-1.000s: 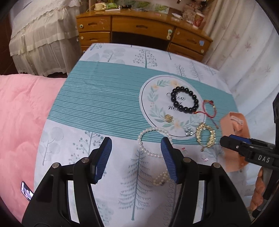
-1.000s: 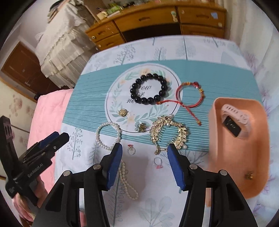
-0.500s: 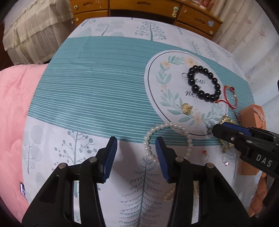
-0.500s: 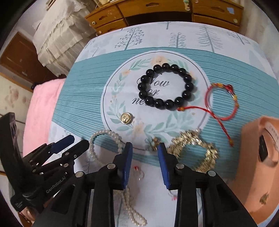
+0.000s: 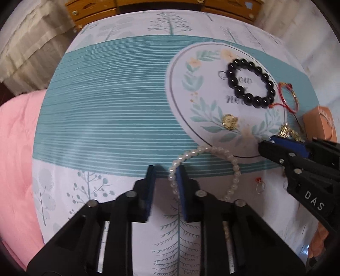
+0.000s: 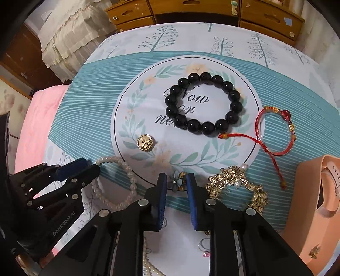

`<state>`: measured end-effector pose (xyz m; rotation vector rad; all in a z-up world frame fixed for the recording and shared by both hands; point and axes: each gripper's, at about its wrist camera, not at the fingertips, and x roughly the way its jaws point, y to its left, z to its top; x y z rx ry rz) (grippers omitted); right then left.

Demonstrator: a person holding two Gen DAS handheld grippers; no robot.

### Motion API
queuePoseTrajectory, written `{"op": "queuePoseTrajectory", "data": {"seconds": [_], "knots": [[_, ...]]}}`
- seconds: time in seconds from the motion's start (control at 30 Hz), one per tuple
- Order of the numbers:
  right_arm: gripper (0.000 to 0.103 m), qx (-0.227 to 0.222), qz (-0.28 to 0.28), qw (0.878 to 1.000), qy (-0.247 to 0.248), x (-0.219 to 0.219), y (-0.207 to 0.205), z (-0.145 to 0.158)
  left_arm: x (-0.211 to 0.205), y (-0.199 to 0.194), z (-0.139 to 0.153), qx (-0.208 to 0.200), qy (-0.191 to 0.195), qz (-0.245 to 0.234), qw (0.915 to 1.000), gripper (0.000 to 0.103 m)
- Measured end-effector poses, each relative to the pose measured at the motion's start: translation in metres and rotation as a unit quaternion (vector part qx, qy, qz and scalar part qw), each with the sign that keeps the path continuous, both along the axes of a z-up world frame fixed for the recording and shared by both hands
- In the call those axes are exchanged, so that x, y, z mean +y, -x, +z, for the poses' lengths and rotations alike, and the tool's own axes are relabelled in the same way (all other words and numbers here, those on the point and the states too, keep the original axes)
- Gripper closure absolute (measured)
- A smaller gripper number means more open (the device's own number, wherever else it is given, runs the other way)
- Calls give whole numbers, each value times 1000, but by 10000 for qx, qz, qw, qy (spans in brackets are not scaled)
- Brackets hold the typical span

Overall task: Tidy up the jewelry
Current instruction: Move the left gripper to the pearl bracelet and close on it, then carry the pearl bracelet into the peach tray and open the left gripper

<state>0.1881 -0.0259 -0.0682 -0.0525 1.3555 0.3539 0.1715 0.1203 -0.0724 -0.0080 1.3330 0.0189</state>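
Observation:
My left gripper (image 5: 164, 173) is low over the cloth, its jaws narrowed around the left arc of the pearl bracelet (image 5: 230, 158) with a gap still showing. My right gripper (image 6: 175, 180) is also narrowed, its tips on either side of a small blue flower earring (image 6: 177, 182) without clamping it. The pearl bracelet also shows in the right wrist view (image 6: 129, 176). A black bead bracelet (image 6: 203, 104), a red cord bracelet (image 6: 276, 131), a gold round charm (image 6: 145, 143) and a gold leaf hair comb (image 6: 235, 186) lie on the cloth.
An orange tray (image 6: 306, 212) at the right holds a pink watch (image 6: 328, 191) and a small gold piece. Rings (image 6: 204, 244) and a pearl string (image 6: 148, 261) lie under the right gripper. A wooden dresser (image 6: 201, 10) stands behind; pink bedding (image 5: 14, 152) lies left.
Both grippers have come down and forward toward the cloth and narrowed their jaws. The left one has closed in around the pearl bracelet, the right one around the flower earring.

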Motion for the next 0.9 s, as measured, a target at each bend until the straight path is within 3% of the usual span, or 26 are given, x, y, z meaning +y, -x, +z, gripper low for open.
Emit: {"op": "queuePoseTrajectory", "data": {"seconds": [0.13,0.43,0.7,0.9], "knots": [[88,70,-31,9999,-154,-4,2,1,-5,-3,2,-2,-20,-8,10000,97],[89,-58,-69,9978,-661,-22,18,24,10,13,15,-291,498,581,9966,98],[89,-560,-163,9930,-1025,-52,49,78,-8,40,82,-999,727,427,9914,98],[89,-1048,-312,9868,-1196,-87,81,125,-49,66,147,-1575,824,30,9841,98]]}}
